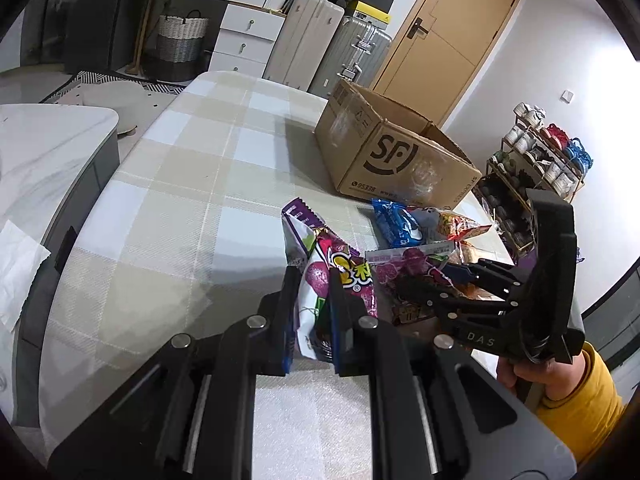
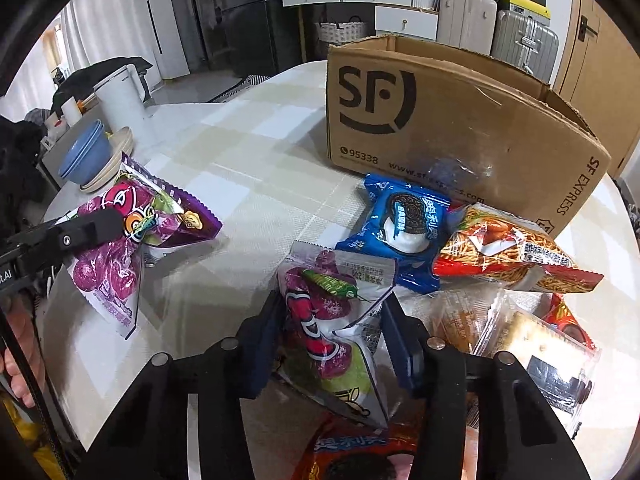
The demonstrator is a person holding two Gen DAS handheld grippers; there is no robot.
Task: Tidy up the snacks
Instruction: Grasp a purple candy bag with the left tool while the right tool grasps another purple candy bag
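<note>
Each tool pinches a purple candy bag: left tool (image 1: 310,316) on bag (image 1: 320,276) at lower centre, right tool (image 2: 332,344) on second bag (image 2: 332,320); the box (image 2: 452,120) stands upper right, nearer the right tool

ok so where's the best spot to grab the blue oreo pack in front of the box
Probably by its crimped top edge, coming from above. The blue oreo pack lies flat on the table, its lower right corner tucked against the noodle snack bag, so a side approach is crowded. The top seam near the cardboard box sticks up free and is thin enough to pinch.
</note>
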